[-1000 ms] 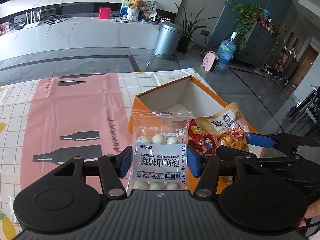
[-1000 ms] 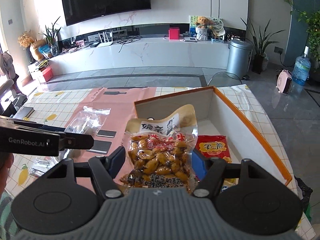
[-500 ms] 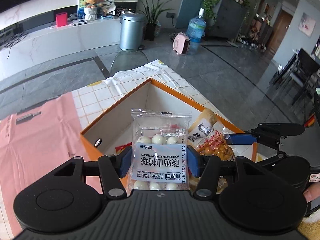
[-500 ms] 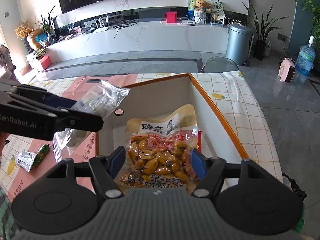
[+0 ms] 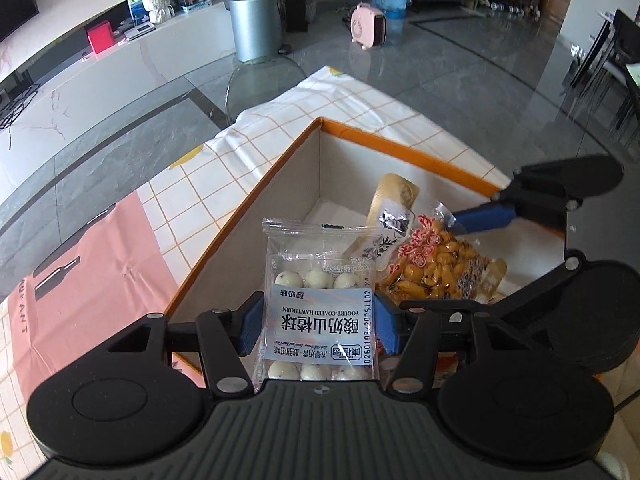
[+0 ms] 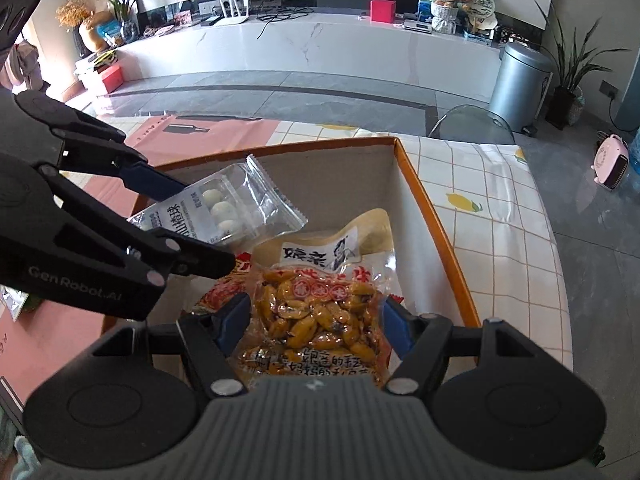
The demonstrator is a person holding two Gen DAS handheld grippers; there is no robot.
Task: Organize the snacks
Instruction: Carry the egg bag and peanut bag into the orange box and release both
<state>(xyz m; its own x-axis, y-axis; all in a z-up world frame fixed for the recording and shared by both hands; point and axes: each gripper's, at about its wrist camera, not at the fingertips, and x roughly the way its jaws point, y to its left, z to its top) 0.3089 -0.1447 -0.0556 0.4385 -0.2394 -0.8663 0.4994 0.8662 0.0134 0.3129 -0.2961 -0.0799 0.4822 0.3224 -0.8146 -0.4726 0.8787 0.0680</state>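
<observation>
Over box [image 5: 400, 148], hand-held gripper [image 5: 318, 326] clamping packet [image 5: 320, 280]

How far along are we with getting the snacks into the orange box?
Done: one red packet already lies on the floor of the orange box. In hand: the left gripper holds the yogurt hawthorn ball pack and the right gripper holds the bag of yellow beans, both over the box's open top. Left: releasing both, plus at least one small wrapper outside the box at the right view's left edge.
</observation>
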